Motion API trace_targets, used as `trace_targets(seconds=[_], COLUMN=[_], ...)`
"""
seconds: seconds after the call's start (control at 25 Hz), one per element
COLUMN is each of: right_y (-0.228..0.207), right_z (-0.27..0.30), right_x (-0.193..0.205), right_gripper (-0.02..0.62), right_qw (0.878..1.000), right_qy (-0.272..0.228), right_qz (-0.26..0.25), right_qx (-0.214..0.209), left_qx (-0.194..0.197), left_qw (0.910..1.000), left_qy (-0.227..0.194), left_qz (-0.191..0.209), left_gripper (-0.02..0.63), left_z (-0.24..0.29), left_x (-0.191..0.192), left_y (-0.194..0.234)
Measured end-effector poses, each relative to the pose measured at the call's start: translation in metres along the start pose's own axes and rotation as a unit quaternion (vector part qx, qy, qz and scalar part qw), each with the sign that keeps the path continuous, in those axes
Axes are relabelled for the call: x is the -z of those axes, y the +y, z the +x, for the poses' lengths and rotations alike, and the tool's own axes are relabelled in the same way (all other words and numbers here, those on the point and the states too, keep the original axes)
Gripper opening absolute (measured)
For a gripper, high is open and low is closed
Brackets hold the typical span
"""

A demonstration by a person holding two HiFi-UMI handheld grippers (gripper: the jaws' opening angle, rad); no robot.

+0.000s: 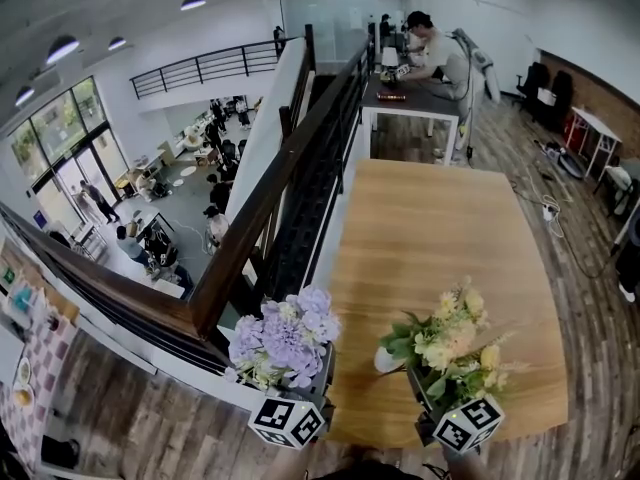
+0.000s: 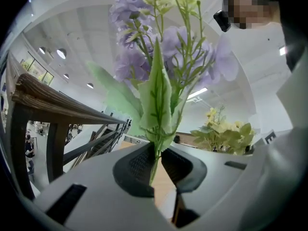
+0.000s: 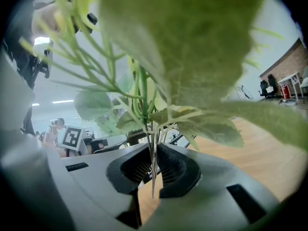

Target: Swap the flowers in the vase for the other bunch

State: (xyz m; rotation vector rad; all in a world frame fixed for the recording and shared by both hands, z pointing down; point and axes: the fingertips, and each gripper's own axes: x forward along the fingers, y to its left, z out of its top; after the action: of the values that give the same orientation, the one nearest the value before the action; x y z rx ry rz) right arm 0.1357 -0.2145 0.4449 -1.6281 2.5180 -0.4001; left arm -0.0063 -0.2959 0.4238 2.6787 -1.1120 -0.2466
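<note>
Both grippers are at the near edge of the wooden table (image 1: pixel 440 228), each holding a bunch upright. My left gripper (image 1: pixel 300 393) is shut on the thin green stems of the purple flower bunch (image 1: pixel 288 336). In the left gripper view, those stems run down between the pads of that gripper (image 2: pixel 156 160) and the purple blooms (image 2: pixel 159 57) rise above. My right gripper (image 1: pixel 450 408) is shut on the stems of the yellow flower bunch (image 1: pixel 452 340). The right gripper view shows the stems pinched in that gripper (image 3: pixel 153 165) under large leaves (image 3: pixel 192 57). A white vase (image 1: pixel 386 361) peeks out beside the yellow bunch's leaves, mostly hidden.
A dark railing (image 1: pixel 290 168) runs along the table's left side, with a drop to a lower floor beyond it. At the far end a person (image 1: pixel 430 53) sits at a grey desk (image 1: pixel 415 98). Cables and furniture lie on the floor to the right.
</note>
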Motion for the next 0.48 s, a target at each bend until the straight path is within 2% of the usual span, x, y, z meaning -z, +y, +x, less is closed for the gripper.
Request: trace_targets(seconds=[0.48], right_y=[-0.006], right_z=[-0.001], right_x=[-0.014], right_gripper=[0.054], right_qw=[1.0], right_qy=[-0.008], right_qz=[-0.005], right_qx=[0.004], left_qx=[-0.005], left_qw=[0.9999], left_qy=[0.0], left_qz=[-0.011], left_gripper=[0.048], left_z=[0.005], left_x=[0.01], left_y=[0.005])
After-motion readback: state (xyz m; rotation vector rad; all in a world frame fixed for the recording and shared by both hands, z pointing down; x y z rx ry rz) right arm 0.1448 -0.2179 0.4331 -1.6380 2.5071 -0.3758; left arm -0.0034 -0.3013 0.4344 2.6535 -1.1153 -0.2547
